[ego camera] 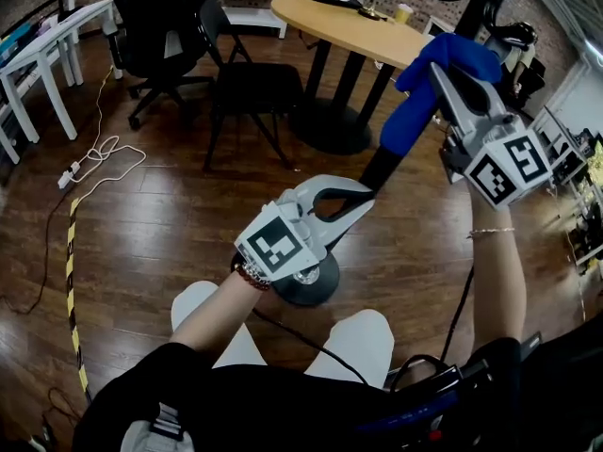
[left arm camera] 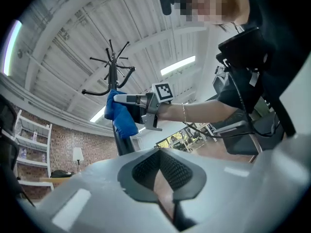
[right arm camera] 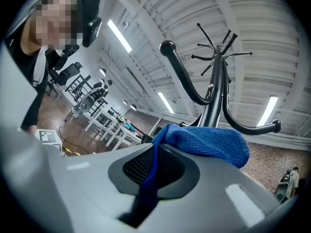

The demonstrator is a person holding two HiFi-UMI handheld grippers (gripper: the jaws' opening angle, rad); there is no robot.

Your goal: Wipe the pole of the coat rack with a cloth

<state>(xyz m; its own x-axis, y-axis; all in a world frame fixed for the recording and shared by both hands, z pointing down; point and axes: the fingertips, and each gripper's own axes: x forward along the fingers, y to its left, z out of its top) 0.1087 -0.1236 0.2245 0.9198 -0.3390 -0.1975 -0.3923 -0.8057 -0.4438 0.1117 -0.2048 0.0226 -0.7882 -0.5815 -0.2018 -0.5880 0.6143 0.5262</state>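
The coat rack's black pole (ego camera: 382, 169) slants up from its round base (ego camera: 313, 288) toward the upper right. My right gripper (ego camera: 439, 64) is shut on a blue cloth (ego camera: 421, 111), which is pressed against the pole high up. In the right gripper view the cloth (right arm camera: 209, 144) bulges out of the closed jaws, with the pole (right arm camera: 214, 113) and its hooks behind. My left gripper (ego camera: 363, 199) lies against the lower pole with its jaws together. The left gripper view shows no pole between the pads; the pole (left arm camera: 124, 144) and cloth (left arm camera: 121, 118) rise just left of them.
A round wooden table (ego camera: 349, 26) stands behind the rack, with a black chair (ego camera: 250, 83) and an office chair (ego camera: 160, 26) to its left. A white desk (ego camera: 38, 55) is far left. A power strip and cable (ego camera: 85, 163) and striped tape (ego camera: 73, 281) lie on the floor.
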